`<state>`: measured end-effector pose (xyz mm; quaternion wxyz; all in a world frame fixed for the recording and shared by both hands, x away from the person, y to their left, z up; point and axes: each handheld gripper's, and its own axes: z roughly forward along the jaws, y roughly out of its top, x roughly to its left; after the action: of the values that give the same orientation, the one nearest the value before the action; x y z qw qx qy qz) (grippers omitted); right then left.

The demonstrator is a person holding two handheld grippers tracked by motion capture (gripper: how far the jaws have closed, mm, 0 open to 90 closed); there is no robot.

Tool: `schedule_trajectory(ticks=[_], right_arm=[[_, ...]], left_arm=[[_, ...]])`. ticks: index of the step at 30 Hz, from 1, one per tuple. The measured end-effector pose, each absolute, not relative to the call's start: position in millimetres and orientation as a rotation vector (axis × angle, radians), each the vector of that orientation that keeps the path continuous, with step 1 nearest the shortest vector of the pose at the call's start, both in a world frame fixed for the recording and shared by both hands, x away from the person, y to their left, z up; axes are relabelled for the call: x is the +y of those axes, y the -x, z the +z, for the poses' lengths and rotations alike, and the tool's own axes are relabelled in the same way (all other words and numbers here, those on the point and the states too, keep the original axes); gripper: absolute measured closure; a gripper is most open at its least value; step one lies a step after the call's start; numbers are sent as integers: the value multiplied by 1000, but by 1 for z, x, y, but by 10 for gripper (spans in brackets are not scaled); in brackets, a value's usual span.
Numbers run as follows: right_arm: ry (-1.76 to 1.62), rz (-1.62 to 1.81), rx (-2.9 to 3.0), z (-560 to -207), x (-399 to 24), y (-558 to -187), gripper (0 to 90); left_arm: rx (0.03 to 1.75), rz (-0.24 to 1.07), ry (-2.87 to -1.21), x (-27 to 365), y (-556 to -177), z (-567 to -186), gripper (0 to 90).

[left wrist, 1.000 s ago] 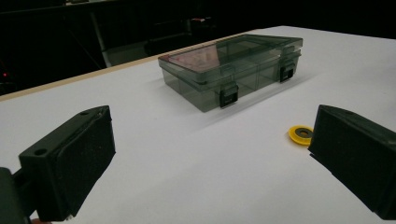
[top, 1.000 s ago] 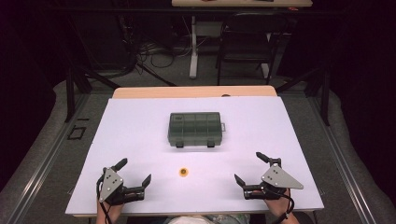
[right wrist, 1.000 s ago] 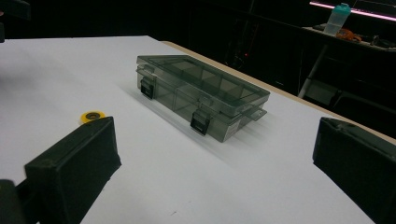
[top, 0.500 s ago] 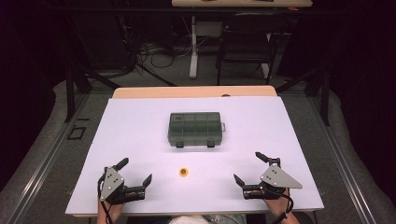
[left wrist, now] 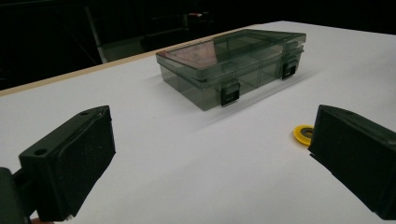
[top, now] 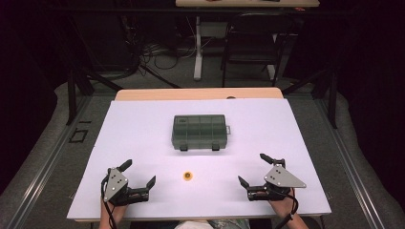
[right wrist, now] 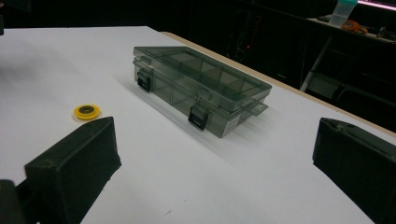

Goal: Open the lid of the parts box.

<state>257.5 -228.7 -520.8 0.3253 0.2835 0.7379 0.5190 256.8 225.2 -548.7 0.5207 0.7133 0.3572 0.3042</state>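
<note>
A smoky grey plastic box [top: 198,131] lies flat at the middle of the white table [top: 143,124], lid down and both front latches closed, the latches facing the person. Through its clear lid the dividers of several compartments show. A small dark patch sits on the lid's far left corner in the high view, too small to read; no other writing can be made out on the box.

A small yellow ring [top: 188,176] with a dark centre lies on the table at 6 o'clock from the box, well apart from it and between the two grippers.

The left gripper [top: 139,179] rests near the table's front edge at 8 o'clock from the box, jaws spread wide and holding nothing. In the left gripper view the ring [left wrist: 303,134] lies just beside the right-hand jaw.

The right gripper [top: 254,169] rests at 4 o'clock from the box, jaws likewise wide apart and empty.
</note>
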Motion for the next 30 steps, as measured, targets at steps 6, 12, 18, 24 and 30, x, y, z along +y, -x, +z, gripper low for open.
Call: schedule_trajectory(ticks=[6,12,18,24,30], right_arm=[[-750,1354,1944,-520,-229,-265,0],[-752,1348,1977,-522,-223,-277,0],[-741,1336,1992,-521,-217,-287,0],[-742,1344,2010,-520,-214,-298,0],[-734,1342,2024,-520,-209,-307,0]], left_arm=[[851,729,-1717,222,-263,-549,2],[854,708,-1726,218,-275,-550,2],[845,701,-1731,213,-283,-548,1],[831,683,-1766,202,-297,-545,2],[827,673,-1775,195,-307,-542,2]])
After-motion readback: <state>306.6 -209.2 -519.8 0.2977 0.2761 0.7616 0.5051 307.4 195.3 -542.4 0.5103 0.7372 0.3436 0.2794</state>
